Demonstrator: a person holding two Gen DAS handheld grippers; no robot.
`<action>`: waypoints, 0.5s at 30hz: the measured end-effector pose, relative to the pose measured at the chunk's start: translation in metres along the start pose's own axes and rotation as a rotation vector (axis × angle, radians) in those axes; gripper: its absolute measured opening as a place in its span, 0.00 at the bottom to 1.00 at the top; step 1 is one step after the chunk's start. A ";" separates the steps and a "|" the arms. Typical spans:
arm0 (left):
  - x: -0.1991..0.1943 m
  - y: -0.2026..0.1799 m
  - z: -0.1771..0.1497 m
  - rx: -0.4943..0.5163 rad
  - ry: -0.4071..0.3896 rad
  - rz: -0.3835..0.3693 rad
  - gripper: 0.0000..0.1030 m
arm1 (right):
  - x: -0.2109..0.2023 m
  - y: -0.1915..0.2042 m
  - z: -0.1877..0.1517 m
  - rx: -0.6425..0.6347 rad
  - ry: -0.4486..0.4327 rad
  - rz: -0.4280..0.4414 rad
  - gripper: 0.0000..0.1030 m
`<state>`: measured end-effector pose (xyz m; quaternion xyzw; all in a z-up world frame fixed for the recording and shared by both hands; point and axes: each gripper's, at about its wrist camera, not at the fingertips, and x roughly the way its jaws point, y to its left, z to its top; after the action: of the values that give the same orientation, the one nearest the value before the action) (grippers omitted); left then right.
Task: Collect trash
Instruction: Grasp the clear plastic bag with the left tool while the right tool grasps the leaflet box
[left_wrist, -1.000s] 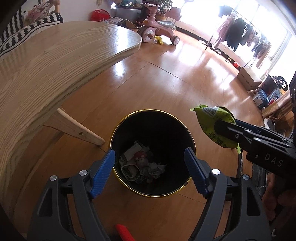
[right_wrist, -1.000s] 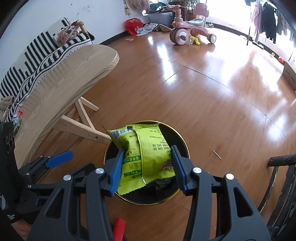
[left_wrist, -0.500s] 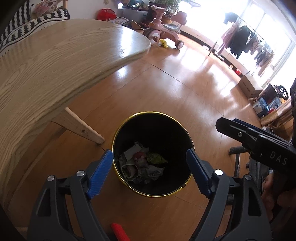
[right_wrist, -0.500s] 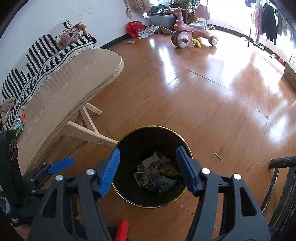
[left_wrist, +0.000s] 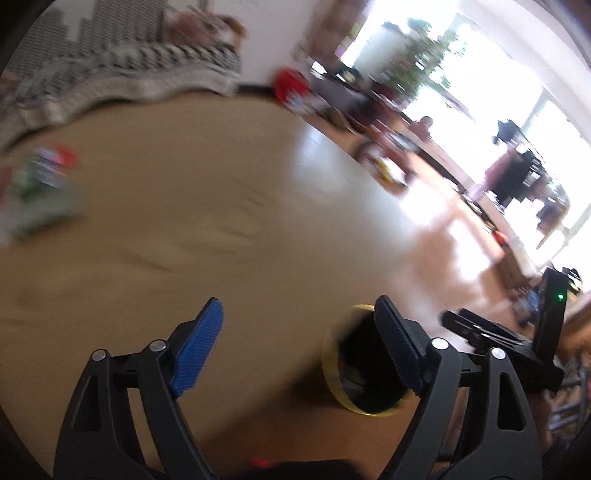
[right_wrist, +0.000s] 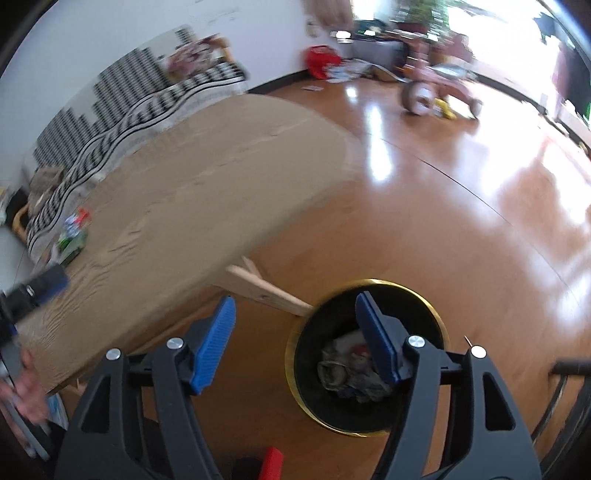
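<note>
Right claw (right_wrist: 295, 345) is spread with nothing in it, above a black bin (right_wrist: 424, 306) holding crumpled wrappers (right_wrist: 341, 371). Left claw (left_wrist: 299, 347) is spread too, over the wooden table (left_wrist: 192, 221); blurred trash (left_wrist: 40, 184) lies far left

A black, gold-rimmed bin (right_wrist: 369, 354) is seen lower right, upright, crumpled trash (right_wrist: 347, 373) inside; more blurred wrappers (right_wrist: 72, 236) are seen at left.
</note>
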<state>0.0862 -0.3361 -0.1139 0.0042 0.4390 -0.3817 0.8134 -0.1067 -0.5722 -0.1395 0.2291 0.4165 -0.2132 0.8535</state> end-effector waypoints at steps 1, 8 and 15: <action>-0.018 0.028 0.006 -0.004 -0.029 0.056 0.80 | 0.004 0.016 0.005 -0.026 0.001 0.015 0.67; -0.083 0.179 0.026 0.016 -0.072 0.375 0.87 | 0.049 0.169 0.040 -0.264 0.025 0.166 0.74; -0.071 0.261 0.023 0.050 0.045 0.431 0.88 | 0.102 0.325 0.061 -0.668 0.064 0.325 0.86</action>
<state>0.2423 -0.1151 -0.1348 0.1266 0.4362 -0.2095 0.8659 0.1678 -0.3633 -0.1192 0.0077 0.4478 0.0801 0.8905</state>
